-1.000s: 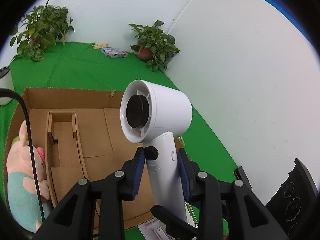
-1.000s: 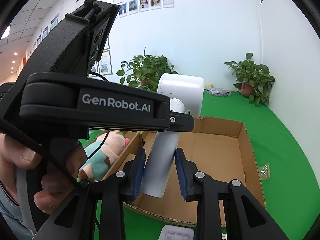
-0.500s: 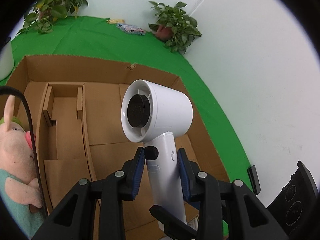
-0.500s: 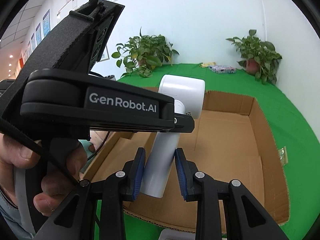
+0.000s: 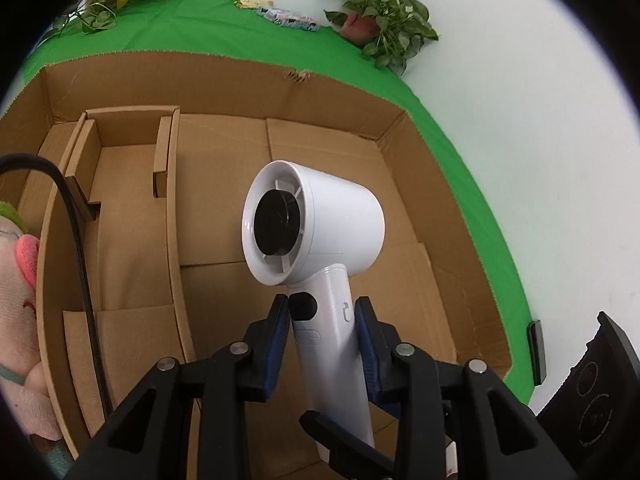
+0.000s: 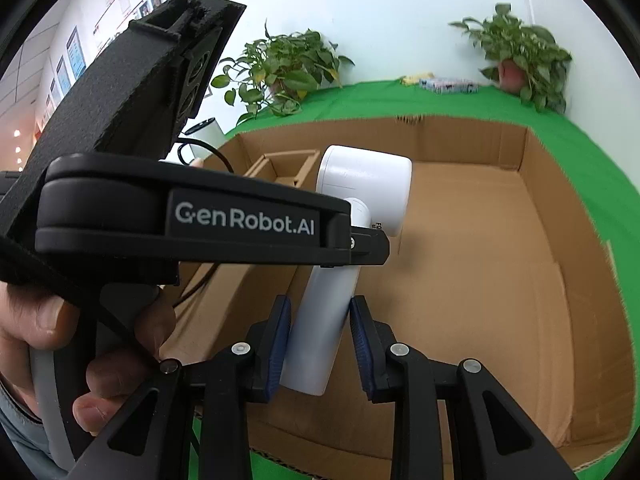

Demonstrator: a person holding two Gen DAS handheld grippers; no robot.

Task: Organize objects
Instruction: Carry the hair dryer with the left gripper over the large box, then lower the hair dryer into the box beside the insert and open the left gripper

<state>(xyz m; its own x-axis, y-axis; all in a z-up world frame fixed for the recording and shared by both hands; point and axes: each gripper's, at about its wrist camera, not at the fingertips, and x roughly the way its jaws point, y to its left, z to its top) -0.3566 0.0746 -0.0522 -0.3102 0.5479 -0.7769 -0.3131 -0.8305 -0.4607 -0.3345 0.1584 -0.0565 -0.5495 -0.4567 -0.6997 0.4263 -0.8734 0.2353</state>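
Both grippers have come down with the white hair dryer (image 5: 316, 224), now over the open cardboard box (image 5: 224, 76). Left gripper (image 5: 322, 328) clamps its handle below the head; right gripper (image 6: 318, 332) clamps it lower. Plush toy (image 5: 20, 280) sits at nine o'clock.

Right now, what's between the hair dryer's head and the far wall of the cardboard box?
Only bare box floor lies between the hair dryer and the far wall; the left wrist view shows it.
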